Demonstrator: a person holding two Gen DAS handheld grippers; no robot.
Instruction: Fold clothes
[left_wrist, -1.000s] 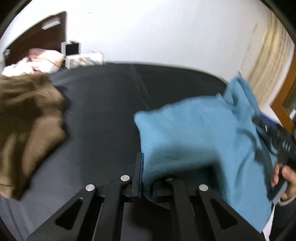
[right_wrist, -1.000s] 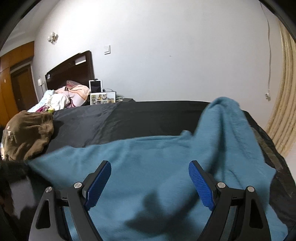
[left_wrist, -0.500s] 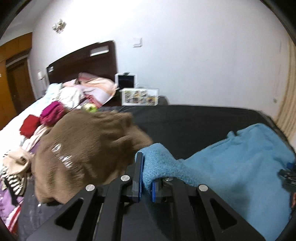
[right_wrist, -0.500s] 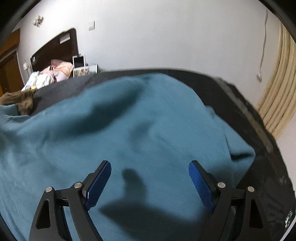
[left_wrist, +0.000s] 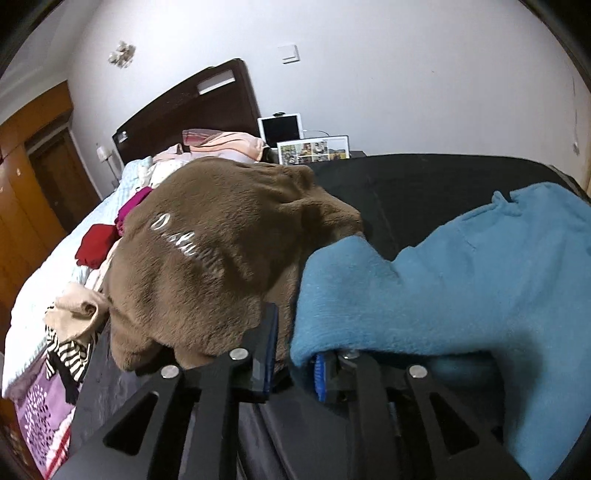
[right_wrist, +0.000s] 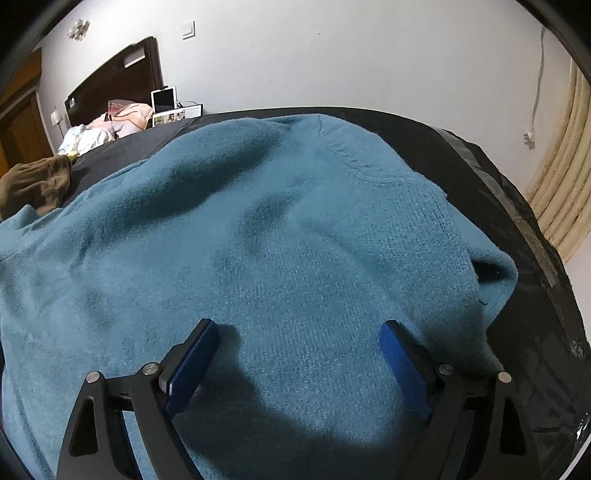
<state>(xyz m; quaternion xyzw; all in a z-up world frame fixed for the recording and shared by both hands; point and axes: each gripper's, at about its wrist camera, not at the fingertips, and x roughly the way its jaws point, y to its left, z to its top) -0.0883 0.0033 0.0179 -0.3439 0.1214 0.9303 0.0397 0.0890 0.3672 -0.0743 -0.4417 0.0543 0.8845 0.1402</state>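
Note:
A blue fleece garment (right_wrist: 280, 236) lies spread over the black-covered surface (right_wrist: 491, 184). In the left wrist view its near corner (left_wrist: 436, 295) drapes over the right finger of my left gripper (left_wrist: 295, 362), whose jaws stand slightly apart with a gap between them. A brown fleece garment (left_wrist: 218, 254) with white lettering lies bunched just ahead of that gripper, left of the blue one. My right gripper (right_wrist: 295, 362) is wide open and empty, low over the middle of the blue garment. The brown garment also shows at the far left (right_wrist: 33, 184).
A bed (left_wrist: 48, 295) on the left carries a heap of mixed clothes (left_wrist: 99, 243) and pillows. A dark headboard (left_wrist: 192, 107), a white monitor (left_wrist: 279, 129) and a photo box (left_wrist: 314, 149) stand by the back wall. Beige curtains (right_wrist: 561, 192) hang at the right.
My left gripper has let go of the blue corner, its jaws parting slightly, and come closer to the brown garment. My right gripper has dropped lower over the blue garment, still wide open.

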